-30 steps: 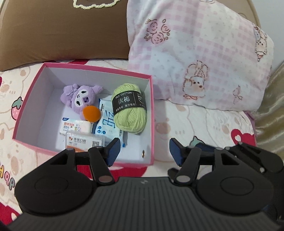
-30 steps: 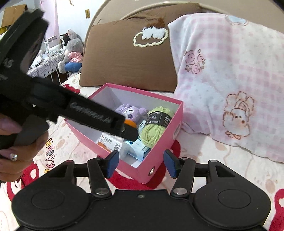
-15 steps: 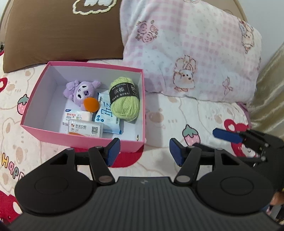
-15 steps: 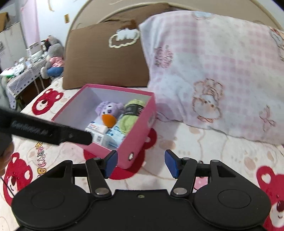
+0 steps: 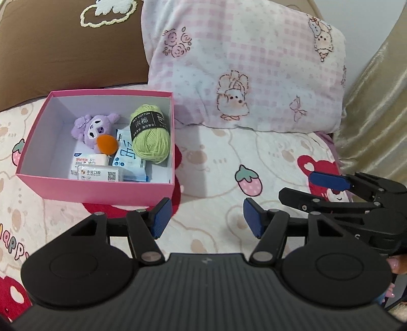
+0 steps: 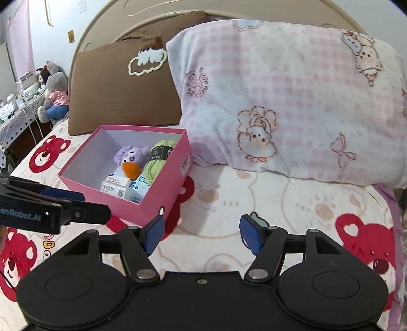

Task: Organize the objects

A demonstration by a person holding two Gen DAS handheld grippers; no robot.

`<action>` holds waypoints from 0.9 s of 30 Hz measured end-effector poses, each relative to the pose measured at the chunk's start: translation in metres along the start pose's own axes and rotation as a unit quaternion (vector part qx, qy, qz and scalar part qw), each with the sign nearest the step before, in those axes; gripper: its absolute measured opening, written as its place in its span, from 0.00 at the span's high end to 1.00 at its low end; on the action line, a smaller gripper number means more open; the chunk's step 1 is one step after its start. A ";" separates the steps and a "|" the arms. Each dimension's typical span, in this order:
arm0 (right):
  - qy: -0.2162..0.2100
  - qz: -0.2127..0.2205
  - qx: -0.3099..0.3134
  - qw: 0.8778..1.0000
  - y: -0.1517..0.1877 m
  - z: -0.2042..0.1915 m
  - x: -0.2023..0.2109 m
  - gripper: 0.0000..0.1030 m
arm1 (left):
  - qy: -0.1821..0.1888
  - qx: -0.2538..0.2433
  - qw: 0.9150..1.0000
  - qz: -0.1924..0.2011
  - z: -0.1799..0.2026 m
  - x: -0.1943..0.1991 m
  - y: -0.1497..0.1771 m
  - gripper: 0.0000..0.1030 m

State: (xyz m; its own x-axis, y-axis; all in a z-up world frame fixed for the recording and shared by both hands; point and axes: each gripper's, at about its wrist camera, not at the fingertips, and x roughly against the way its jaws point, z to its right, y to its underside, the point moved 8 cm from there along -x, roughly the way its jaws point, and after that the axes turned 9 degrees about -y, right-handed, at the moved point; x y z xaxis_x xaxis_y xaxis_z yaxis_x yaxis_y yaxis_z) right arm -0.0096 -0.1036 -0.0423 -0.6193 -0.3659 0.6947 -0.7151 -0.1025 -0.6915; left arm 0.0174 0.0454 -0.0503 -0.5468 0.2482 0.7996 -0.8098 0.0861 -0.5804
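Black left gripper (image 5: 206,216), right gripper (image 6: 202,235): blue pads, silver pivot screws.

Matt pink card box (image 5: 101,189), fuzzy green yarn (image 5: 150,142), plush purple toy (image 5: 94,127), glossy plastic packets (image 5: 129,157), fleecy pillow (image 5: 254,76), matt black plastic grippers with blue ribbed pads (image 5: 159,219)

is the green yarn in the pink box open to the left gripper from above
Probably yes. The pink box has no lid, the green yarn lies on top by its right wall, and the left gripper is empty with nothing between it and the box.

Bedroom (pillows (image 6: 292,107), bedsheet (image 6: 254,198), headboard (image 6: 142,23)).
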 end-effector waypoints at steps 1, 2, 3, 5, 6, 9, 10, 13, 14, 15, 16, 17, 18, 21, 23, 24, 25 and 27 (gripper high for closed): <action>0.002 0.000 -0.003 1.000 0.002 0.001 0.001 0.31 | 0.000 0.000 1.000 0.000 0.001 0.001 0.001 0.40; 0.005 -0.002 -0.005 1.000 0.004 0.001 0.003 0.30 | -0.001 0.001 1.000 0.000 0.001 0.002 0.003 0.39; 0.010 -0.003 -0.008 1.000 0.005 0.003 0.004 0.27 | 0.000 0.001 1.000 -0.001 0.002 0.003 0.004 0.39; 0.019 -0.004 -0.018 1.000 0.008 0.005 0.007 0.21 | 0.005 -0.005 1.000 -0.007 0.005 0.005 0.009 0.39; 0.022 -0.004 -0.021 1.000 0.009 0.006 0.009 0.21 | 0.010 -0.004 1.000 -0.008 0.007 0.007 0.011 0.39; 0.030 -0.008 -0.029 0.999 0.014 0.008 0.015 0.20 | 0.017 -0.006 1.000 -0.005 0.011 0.015 0.017 0.39; 0.032 -0.009 -0.031 0.999 0.015 0.008 0.018 0.20 | 0.016 -0.007 1.000 -0.005 0.012 0.017 0.019 0.38; 0.044 -0.013 -0.038 0.998 0.019 0.011 0.024 0.15 | 0.012 -0.013 1.000 -0.008 0.016 0.020 0.025 0.34; 0.053 -0.015 -0.044 0.998 0.020 0.012 0.026 0.11 | 0.012 -0.013 1.000 -0.009 0.017 0.021 0.027 0.33; 0.062 -0.016 -0.049 0.997 0.020 0.013 0.028 0.11 | 0.012 -0.012 1.000 -0.010 0.018 0.021 0.028 0.29; 0.069 -0.017 -0.052 0.996 0.021 0.014 0.030 0.11 | 0.013 -0.012 1.000 -0.012 0.019 0.021 0.030 0.26; 0.070 -0.018 -0.052 0.996 0.022 0.014 0.031 0.11 | 0.012 -0.009 1.000 -0.014 0.019 0.020 0.031 0.24; 0.067 -0.018 -0.052 0.996 0.023 0.014 0.032 0.11 | 0.011 -0.005 1.000 -0.014 0.020 0.019 0.031 0.21; 0.064 -0.019 -0.060 0.996 0.026 0.016 0.036 0.11 | 0.004 0.006 1.000 -0.014 0.020 0.018 0.032 0.13; 0.064 -0.020 -0.062 0.996 0.027 0.016 0.040 0.11 | -0.013 0.011 1.000 -0.010 0.020 0.018 0.032 0.05; 0.063 -0.021 -0.061 0.996 0.027 0.016 0.041 0.11 | -0.031 0.009 0.999 -0.008 0.020 0.018 0.031 0.04; 0.062 -0.021 -0.061 0.996 0.028 0.015 0.042 0.11 | -0.058 0.000 0.998 -0.004 0.020 0.020 0.031 0.04; 0.063 -0.023 -0.063 0.996 0.029 0.015 0.043 0.11 | -0.085 -0.025 0.996 0.000 0.023 0.021 0.032 0.03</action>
State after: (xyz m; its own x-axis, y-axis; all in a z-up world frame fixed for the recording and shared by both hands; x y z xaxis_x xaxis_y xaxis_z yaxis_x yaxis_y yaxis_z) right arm -0.0522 -0.1366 -0.0350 -0.6148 -0.2440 0.7500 -0.7737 0.0024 -0.6335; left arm -0.0247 0.0310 -0.0487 -0.5791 0.0816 0.8111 -0.7999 0.1353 -0.5847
